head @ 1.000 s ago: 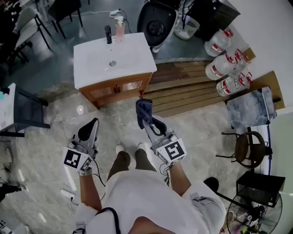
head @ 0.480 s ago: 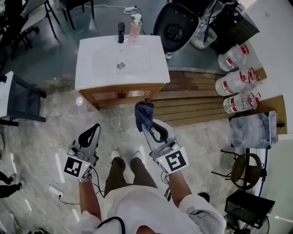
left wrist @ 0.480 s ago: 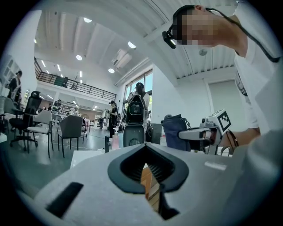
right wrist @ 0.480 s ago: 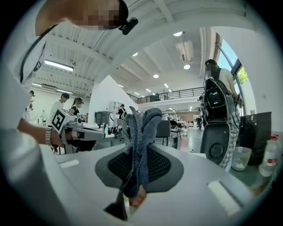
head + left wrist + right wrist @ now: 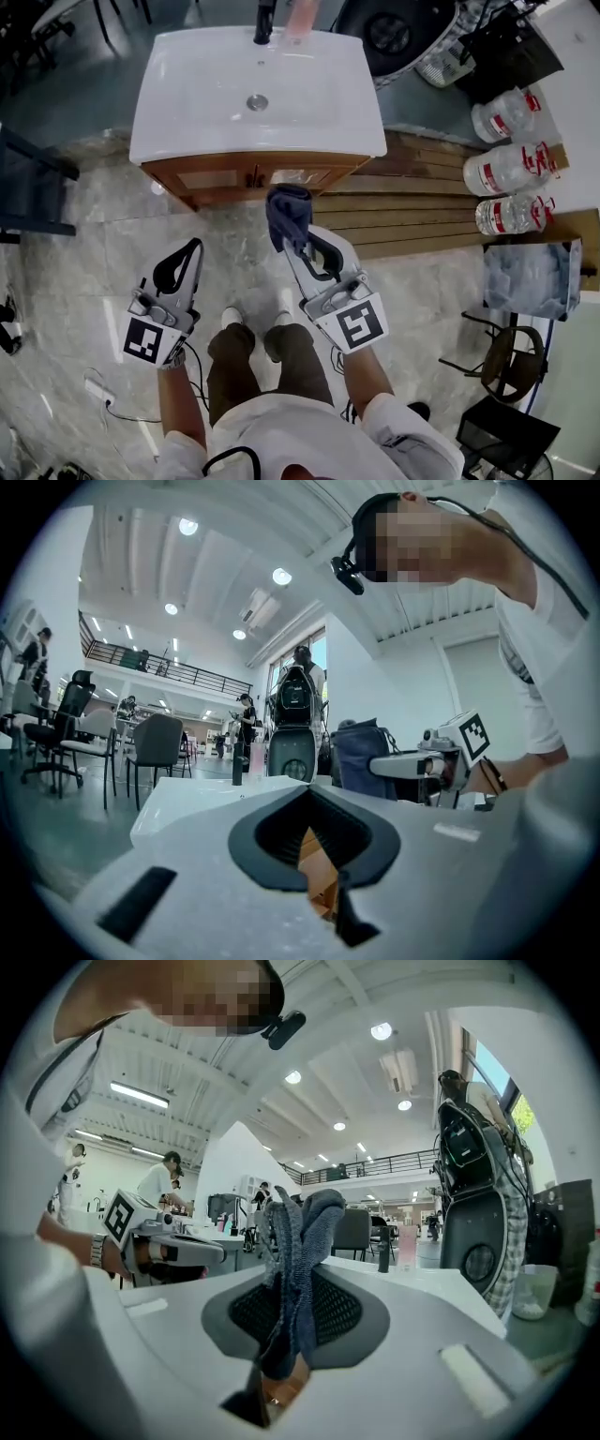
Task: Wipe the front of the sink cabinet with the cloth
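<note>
The sink cabinet has a white basin top (image 5: 216,103) and a brown wooden front (image 5: 246,178). My right gripper (image 5: 292,243) is shut on a dark blue cloth (image 5: 287,211), which hangs bunched just in front of the cabinet's right door, apart from it. In the right gripper view the cloth (image 5: 298,1241) stands up between the shut jaws of my right gripper (image 5: 294,1288). My left gripper (image 5: 187,254) is over the floor to the lower left, shut and holding nothing. The left gripper view shows the left gripper (image 5: 312,799) and, beyond it, the cloth (image 5: 361,757).
A black faucet (image 5: 265,23) and a pink soap bottle (image 5: 300,17) stand at the basin's back. A slatted wooden platform (image 5: 422,202) lies right of the cabinet, with large water bottles (image 5: 511,169) beyond. A dark chair (image 5: 28,178) is at left, a stool (image 5: 511,352) at right.
The view has closed in on the cabinet, which now looks larger and nearer. The right gripper with the cloth sits closer to the wooden front. The left gripper keeps its place.
</note>
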Tool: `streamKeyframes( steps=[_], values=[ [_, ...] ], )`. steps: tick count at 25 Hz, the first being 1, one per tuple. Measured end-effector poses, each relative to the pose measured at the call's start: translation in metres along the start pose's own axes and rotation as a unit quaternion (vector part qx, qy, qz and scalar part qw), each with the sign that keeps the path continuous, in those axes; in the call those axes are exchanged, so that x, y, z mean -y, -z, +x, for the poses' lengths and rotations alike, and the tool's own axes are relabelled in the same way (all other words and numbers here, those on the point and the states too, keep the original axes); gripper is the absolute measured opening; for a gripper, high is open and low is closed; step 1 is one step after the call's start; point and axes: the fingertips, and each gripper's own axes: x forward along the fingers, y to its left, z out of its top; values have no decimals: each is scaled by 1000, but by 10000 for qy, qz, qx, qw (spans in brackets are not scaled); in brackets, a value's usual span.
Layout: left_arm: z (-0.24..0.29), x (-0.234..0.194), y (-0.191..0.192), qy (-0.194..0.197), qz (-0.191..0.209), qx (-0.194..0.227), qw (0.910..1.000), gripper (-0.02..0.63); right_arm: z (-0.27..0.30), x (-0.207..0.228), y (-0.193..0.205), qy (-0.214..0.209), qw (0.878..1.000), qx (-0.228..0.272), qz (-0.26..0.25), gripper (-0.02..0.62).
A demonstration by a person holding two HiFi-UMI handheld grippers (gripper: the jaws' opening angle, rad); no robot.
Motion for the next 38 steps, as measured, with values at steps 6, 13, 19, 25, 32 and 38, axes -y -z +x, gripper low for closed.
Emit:
streamKeyframes(
  steps=[6, 13, 19, 25, 32, 38],
  values=[
    [21, -18, 87, -92, 171, 240, 9995, 0, 25, 1, 98, -232, 9997, 110, -15, 75],
    [29, -42, 171, -243, 449, 542, 9972, 0, 70, -11, 186, -526, 9979, 307, -218, 75],
    [30, -50, 230, -436, 658, 779, 9938, 0, 81, -18, 245, -703, 9958, 513, -291, 75],
    [29, -48, 270, -528, 957, 870, 9902, 0, 76, -16, 286, -811, 9939, 688, -301, 75],
    [26, -44, 276, -612, 939, 839, 9902, 0, 80, -21, 290, -876, 9933, 686, -324, 75],
    [14, -60, 272, -828, 935, 924, 9879, 0, 108, -53, 268, -1161, 9878, 921, -487, 75]
  ],
)
